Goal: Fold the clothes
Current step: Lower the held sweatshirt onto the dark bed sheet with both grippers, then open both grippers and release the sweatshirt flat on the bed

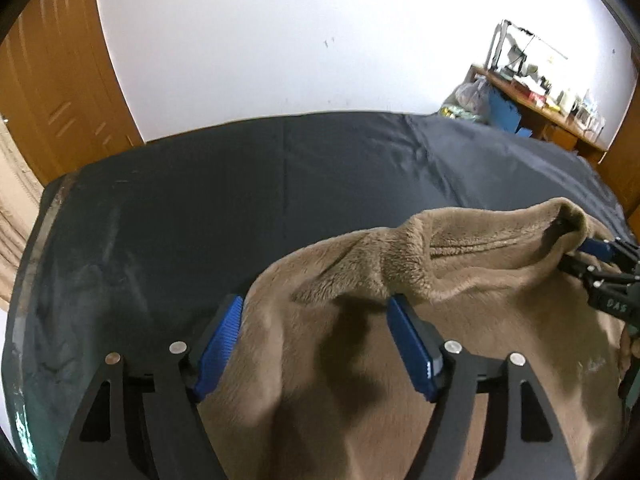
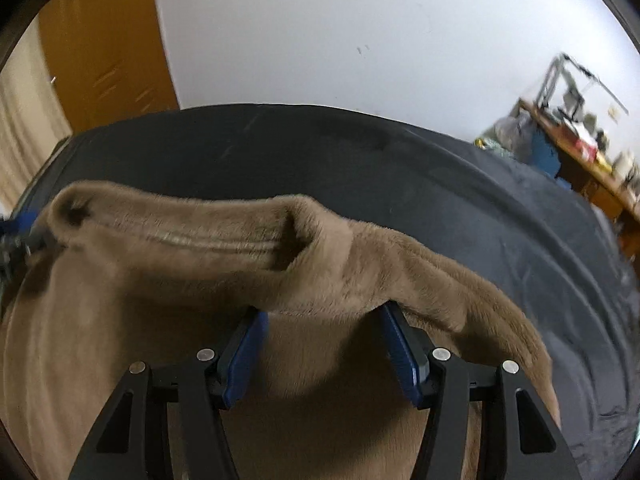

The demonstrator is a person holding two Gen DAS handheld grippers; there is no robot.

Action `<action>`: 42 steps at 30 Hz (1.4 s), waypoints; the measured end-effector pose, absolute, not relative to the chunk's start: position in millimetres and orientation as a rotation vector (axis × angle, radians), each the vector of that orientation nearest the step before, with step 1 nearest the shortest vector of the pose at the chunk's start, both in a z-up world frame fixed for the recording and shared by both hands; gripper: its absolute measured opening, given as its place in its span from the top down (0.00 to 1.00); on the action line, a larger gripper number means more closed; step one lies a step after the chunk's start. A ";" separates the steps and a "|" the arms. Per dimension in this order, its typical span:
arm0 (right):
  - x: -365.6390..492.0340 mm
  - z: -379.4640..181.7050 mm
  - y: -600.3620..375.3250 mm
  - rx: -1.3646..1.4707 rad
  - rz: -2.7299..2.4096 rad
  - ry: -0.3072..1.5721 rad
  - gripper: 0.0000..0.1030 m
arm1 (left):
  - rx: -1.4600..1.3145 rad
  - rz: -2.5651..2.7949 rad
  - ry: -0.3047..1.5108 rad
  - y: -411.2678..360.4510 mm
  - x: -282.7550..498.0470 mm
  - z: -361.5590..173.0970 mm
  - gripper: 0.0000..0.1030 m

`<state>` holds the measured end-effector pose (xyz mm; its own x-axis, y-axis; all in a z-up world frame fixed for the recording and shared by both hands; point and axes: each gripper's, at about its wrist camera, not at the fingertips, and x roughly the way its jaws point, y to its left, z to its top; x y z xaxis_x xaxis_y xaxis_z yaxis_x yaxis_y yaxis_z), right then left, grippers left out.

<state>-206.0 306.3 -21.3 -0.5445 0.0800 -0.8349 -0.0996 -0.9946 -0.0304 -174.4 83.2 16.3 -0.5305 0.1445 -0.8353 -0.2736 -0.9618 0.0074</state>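
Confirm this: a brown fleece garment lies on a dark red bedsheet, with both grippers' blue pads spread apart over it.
Not quite. The bedsheet is dark grey, not dark red, as the left wrist view shows. The rest holds: the brown fleece garment lies on it, and the left gripper and right gripper both have their blue pads spread apart over it.

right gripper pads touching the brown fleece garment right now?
Touching. In the right wrist view the brown fleece garment drapes over the tips of the right gripper; both blue pads vanish under its folded edge, though the jaws stand open, not clamped.
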 end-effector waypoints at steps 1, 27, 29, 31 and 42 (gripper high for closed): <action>-211.2 -21.5 310.7 -1.438 2.675 0.052 0.41 | -1.383 2.551 0.200 87.7 -181.8 13.5 0.25; -206.1 -20.0 267.0 -1.319 2.700 0.044 0.28 | -1.428 2.557 -0.028 -6.8 -139.6 44.5 0.10; -206.4 -20.1 267.0 -1.320 2.697 0.044 0.27 | -1.439 2.568 -0.060 -33.4 -115.1 48.1 0.10; -206.6 -19.5 267.8 -1.318 2.696 0.047 0.26 | -1.451 2.571 -0.070 -51.8 -91.0 48.1 0.10; -123.9 31.4 257.1 -1.208 2.822 0.117 0.26 | -1.427 2.406 -0.154 -117.0 17.3 25.6 0.09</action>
